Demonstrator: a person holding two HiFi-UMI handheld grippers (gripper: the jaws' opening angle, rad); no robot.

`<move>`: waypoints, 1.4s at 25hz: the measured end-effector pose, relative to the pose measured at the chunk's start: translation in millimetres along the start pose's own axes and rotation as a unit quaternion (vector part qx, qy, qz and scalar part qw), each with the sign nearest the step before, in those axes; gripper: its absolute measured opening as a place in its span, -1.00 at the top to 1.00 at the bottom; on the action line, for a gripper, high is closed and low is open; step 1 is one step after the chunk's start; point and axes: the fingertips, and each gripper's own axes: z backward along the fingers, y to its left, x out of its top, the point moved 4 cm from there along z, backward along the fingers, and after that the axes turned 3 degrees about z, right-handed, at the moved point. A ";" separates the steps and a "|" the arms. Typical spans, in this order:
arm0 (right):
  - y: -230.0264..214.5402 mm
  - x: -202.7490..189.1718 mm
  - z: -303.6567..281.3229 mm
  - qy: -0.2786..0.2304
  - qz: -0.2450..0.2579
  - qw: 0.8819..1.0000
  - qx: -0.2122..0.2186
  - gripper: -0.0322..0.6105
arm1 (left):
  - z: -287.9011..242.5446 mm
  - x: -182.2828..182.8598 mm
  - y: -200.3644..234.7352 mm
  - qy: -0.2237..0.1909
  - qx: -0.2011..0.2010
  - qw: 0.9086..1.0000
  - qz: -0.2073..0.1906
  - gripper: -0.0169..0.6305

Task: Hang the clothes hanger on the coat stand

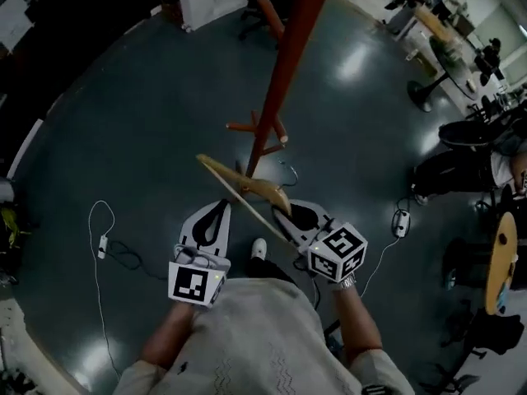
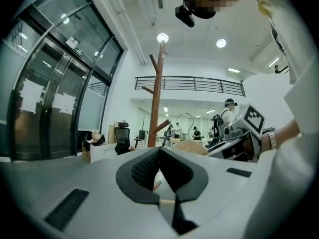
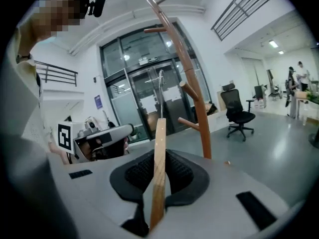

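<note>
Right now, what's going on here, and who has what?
A person holds a gripper in each hand. The right gripper is clamped on the bar of a wooden clothes hanger and holds it out towards the coat stand, which stands on the floor just ahead. The hanger is not yet on any peg. The left gripper sits alongside, jaws together and empty.

Pale wooden clothes hanger (image 1: 247, 189) held aslant in mid-air, unhung — near the red-brown, peg-armed coat stand (image 1: 292, 64)
</note>
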 end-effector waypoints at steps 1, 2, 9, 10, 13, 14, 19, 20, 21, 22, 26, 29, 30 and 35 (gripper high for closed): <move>-10.0 3.5 -0.9 0.007 0.013 1.000 0.024 0.69 | -2.5 0.9 -4.0 -0.003 0.010 1.000 -0.001 0.91; -20.0 7.3 -1.5 0.012 0.025 0.999 0.047 0.69 | -4.8 1.0 -8.4 -0.006 0.020 1.000 -0.003 0.91; -59.7 43.9 -12.1 0.027 0.073 0.975 0.210 0.69 | -13.3 3.7 -19.5 -0.040 0.090 0.995 0.022 0.91; -64.4 47.5 -15.7 0.034 0.080 0.970 0.228 0.69 | -14.1 3.0 -18.4 -0.039 0.099 0.994 0.022 0.91; -80.9 50.1 -26.3 0.060 0.108 0.958 0.259 0.68 | -17.9 2.4 -18.0 -0.035 0.121 0.992 0.021 0.91; -86.1 48.0 -29.3 0.068 0.115 0.955 0.263 0.68 | -19.4 1.7 -18.9 -0.033 0.126 0.991 0.020 0.91; -108.5 42.2 -47.6 0.084 0.125 0.946 0.285 0.69 | -34.1 1.2 -19.5 -0.028 0.142 0.989 0.016 0.91; -112.4 42.0 -52.3 0.084 0.124 0.945 0.292 0.69 | -38.1 0.9 -19.3 -0.027 0.145 0.989 0.017 0.91; -116.4 41.2 -56.7 0.083 0.124 0.943 0.299 0.69 | -41.9 0.2 -19.7 -0.027 0.147 0.989 0.018 0.91; -120.4 40.0 -60.8 0.082 0.123 0.940 0.307 0.69 | -45.6 -0.8 -20.6 -0.026 0.149 0.988 0.018 0.91; -134.1 33.5 -73.9 0.080 0.115 0.927 0.347 0.69 | -56.0 -6.0 -22.3 -0.019 0.160 0.987 0.016 0.91; -134.9 29.1 -87.7 0.084 0.113 0.919 0.368 0.69 | -54.7 -8.0 -14.5 -0.015 0.172 0.985 0.018 0.91; -134.3 27.4 -91.8 0.089 0.114 0.916 0.373 0.69 | -53.5 -7.5 -12.1 -0.015 0.176 0.984 0.019 0.91; -138.9 21.2 -97.0 0.101 0.114 0.908 0.391 0.68 | -51.5 -4.7 -10.0 -0.009 0.196 0.980 0.018 0.91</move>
